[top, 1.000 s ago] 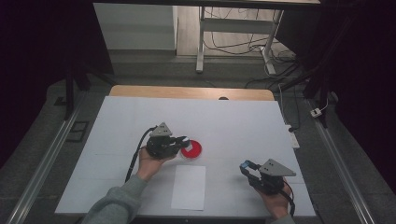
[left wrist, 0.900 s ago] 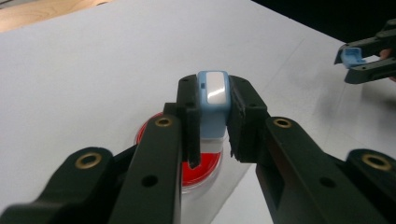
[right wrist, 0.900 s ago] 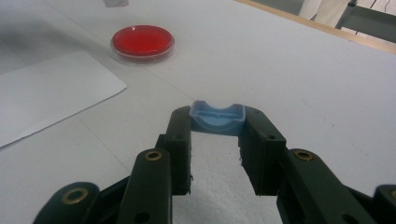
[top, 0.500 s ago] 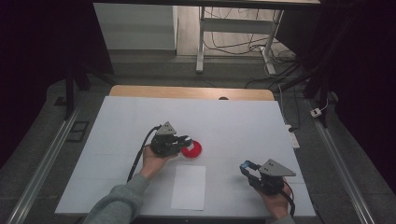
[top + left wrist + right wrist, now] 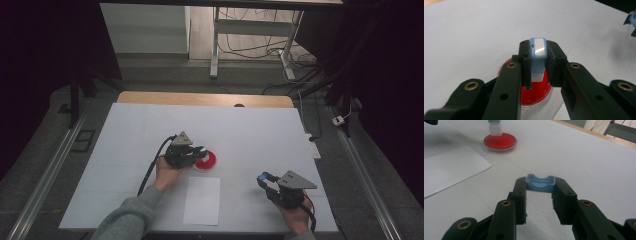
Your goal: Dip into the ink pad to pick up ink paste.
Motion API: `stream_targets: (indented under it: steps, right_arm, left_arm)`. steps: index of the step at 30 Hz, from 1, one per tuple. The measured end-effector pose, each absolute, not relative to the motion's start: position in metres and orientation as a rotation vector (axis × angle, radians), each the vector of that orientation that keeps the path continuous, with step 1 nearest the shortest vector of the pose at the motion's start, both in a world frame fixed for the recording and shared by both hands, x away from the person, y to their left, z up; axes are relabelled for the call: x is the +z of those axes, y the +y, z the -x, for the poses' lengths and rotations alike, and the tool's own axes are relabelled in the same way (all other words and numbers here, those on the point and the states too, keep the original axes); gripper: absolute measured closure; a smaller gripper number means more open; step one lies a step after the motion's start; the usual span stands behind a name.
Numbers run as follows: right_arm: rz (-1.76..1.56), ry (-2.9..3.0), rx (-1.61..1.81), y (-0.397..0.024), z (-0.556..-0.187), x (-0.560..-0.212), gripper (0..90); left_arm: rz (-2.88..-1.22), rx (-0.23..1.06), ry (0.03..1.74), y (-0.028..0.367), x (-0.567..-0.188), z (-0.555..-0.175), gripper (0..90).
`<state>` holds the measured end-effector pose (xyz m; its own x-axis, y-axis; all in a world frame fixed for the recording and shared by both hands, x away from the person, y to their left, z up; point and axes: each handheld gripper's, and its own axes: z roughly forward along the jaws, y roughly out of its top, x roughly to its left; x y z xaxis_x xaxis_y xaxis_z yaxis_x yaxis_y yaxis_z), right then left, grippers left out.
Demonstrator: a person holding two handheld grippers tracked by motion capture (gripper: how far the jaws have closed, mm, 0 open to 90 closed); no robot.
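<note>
My left gripper (image 5: 201, 151) is shut on a small blue block with a white end (image 5: 538, 55). It holds the block upright over a shallow round dish with a red filling (image 5: 534, 92). In the right gripper view the block's white lower end (image 5: 494, 130) appears to rest on the red dish (image 5: 500, 141). My right gripper (image 5: 262, 178) hovers near the table's front right, shut on a small light-blue cap (image 5: 540, 183) held between its fingertips, hollow side up.
A white sheet of paper (image 5: 202, 200) lies flat near the front edge, between the two hands. The white tabletop (image 5: 250, 125) has a wooden strip along its far edge (image 5: 200, 98). Metal rails run along both sides.
My left gripper has edged slightly to the right with the block, further over the red dish. The right gripper has kept still.
</note>
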<state>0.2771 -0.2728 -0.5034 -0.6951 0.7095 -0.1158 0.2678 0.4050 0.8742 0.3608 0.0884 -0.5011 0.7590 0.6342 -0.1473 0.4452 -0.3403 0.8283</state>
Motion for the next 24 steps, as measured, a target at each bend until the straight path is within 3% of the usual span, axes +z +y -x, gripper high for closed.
stream_targets:
  steps: [24]
  right_arm:
    - [-0.830,2.190,1.218,-0.2726,-0.2770,-0.5033,65.0]
  left_arm:
    - [-2.060,0.303,0.807,0.0814,-0.5102,-0.3623,76.0]
